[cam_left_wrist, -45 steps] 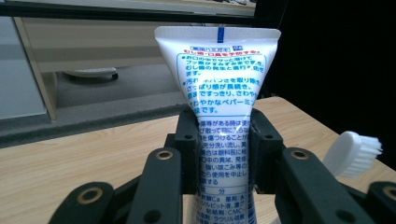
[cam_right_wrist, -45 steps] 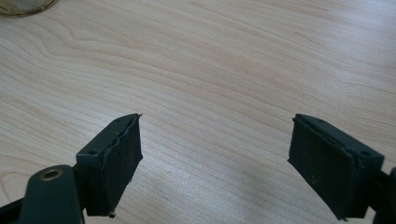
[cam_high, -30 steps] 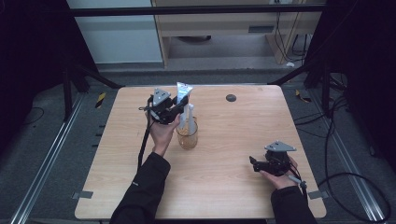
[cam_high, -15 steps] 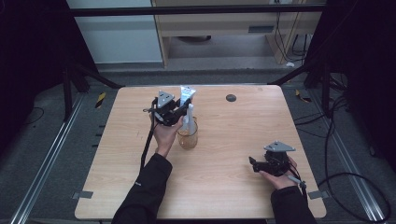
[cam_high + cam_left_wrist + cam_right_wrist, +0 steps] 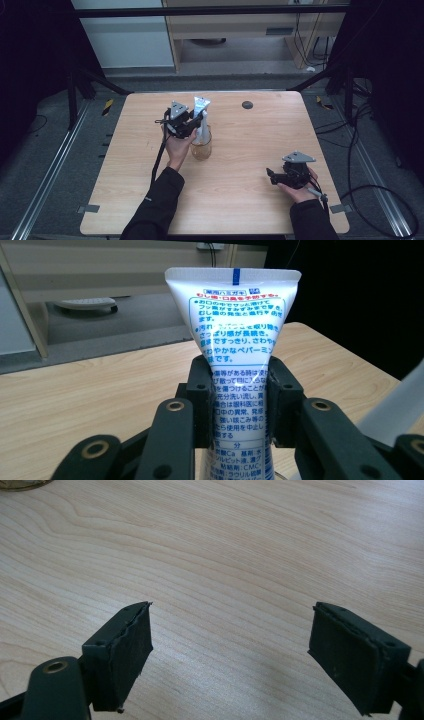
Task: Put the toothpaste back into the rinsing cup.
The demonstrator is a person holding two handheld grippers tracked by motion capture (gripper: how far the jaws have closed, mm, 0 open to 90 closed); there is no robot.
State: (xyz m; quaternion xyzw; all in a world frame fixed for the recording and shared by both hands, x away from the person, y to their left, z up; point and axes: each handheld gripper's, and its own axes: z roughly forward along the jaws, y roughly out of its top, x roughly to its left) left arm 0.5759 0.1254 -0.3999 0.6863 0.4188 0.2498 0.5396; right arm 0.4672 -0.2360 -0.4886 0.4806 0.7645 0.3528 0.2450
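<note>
A white toothpaste tube (image 5: 202, 116) with blue print stands upright, crimped end up, its lower end down in an amber glass (image 5: 201, 149) at the table's middle. My left gripper (image 5: 193, 125) is shut on the tube from the left side. In the left gripper view both pads (image 5: 202, 400) press the tube (image 5: 235, 335) about halfway up, around my left gripper (image 5: 237, 402). My right gripper (image 5: 272, 176) rests low over the table at the front right, open. In the right gripper view the right gripper (image 5: 230, 660) has bare wood between its jaws.
A small black round disc (image 5: 247, 104) lies near the table's (image 5: 250, 210) far edge. The glass rim (image 5: 20, 484) shows at the top left of the right gripper view. A pale blurred shape (image 5: 395, 405) sits at the right edge of the left gripper view.
My left gripper and the tube have drifted slightly right and down toward the glass. The right gripper has stayed where it was.
</note>
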